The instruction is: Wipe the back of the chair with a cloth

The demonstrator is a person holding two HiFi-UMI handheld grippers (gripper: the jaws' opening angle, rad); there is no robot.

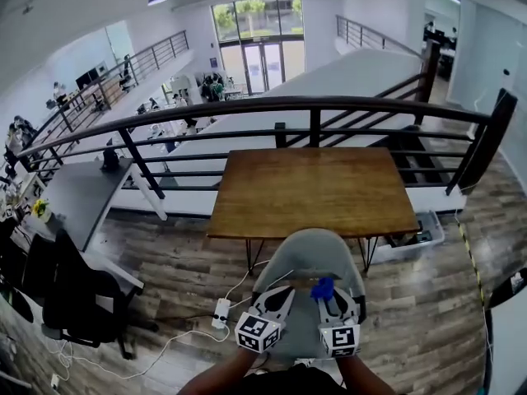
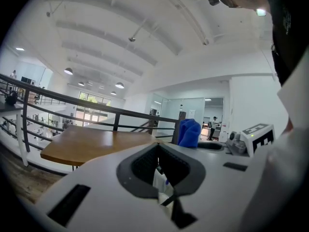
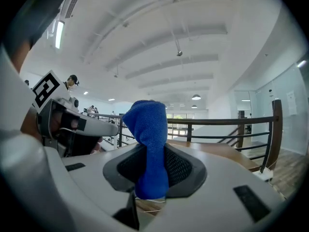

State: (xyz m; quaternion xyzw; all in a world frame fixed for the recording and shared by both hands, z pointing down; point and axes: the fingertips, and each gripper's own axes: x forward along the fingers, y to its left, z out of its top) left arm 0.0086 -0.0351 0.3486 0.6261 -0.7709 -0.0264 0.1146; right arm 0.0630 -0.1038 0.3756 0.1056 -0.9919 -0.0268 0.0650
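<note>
Left gripper (image 2: 161,173): jaws together with nothing clamped between them. In the head view it hangs over the near left part of the chair.
Chair (image 1: 313,249): grey, tucked against the near edge of the wooden counter (image 1: 313,192). Its rounded shell lies right under both grippers.
Cloth (image 3: 147,134): blue and bunched, standing up out of the right jaws. In the head view it sits over the middle of the chair, between the two grippers' tips.
Right gripper (image 1: 336,307): jaws clamped on the lower end of the cloth, just right of the left gripper and close to the person.
Contact: I cannot tell whether the cloth touches the chair. Both gripper views tilt up toward the ceiling and the cloth's free end is in the air, so it is probably not pressed on yet.
Done: the cloth is gripped and at the chair.
Left: the wipe itself, as I judge it. The cloth needs turning down onto the back and passing across it.
</note>
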